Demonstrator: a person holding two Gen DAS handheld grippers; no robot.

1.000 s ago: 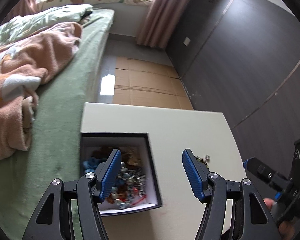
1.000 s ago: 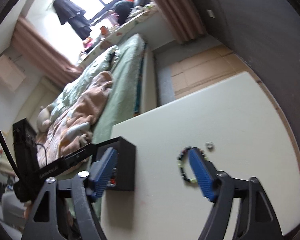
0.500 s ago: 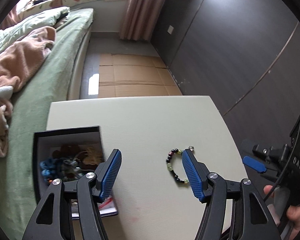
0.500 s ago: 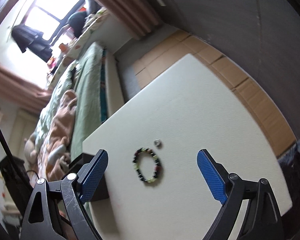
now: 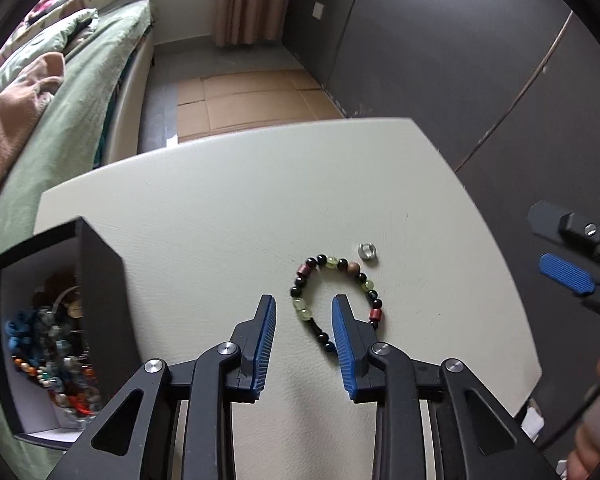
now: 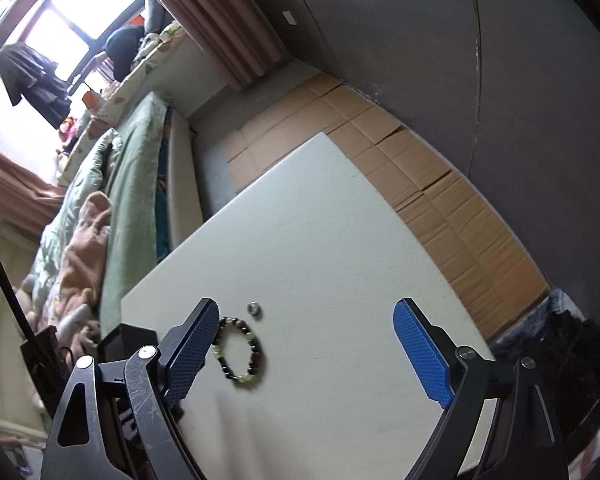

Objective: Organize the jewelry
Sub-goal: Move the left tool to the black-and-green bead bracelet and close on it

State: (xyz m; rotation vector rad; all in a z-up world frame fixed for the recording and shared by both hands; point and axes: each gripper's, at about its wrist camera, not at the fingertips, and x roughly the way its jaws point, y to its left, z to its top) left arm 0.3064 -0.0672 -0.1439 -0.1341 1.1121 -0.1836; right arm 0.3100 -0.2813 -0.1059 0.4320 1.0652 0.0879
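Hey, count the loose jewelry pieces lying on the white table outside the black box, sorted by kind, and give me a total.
Beaded bracelet: 1
Small silver ring: 1
Total: 2 loose pieces on the table; the tangled pile inside the box is not counted.

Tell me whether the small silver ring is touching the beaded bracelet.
Apart. The left wrist view shows a strip of bare table between the silver ring and the nearest beads of the bracelet.

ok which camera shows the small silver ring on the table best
The left wrist view: the small silver ring sits sharp beside the multicoloured beaded bracelet, its open centre visible. The right wrist view shows the ring only as a tiny grey speck above the bracelet.
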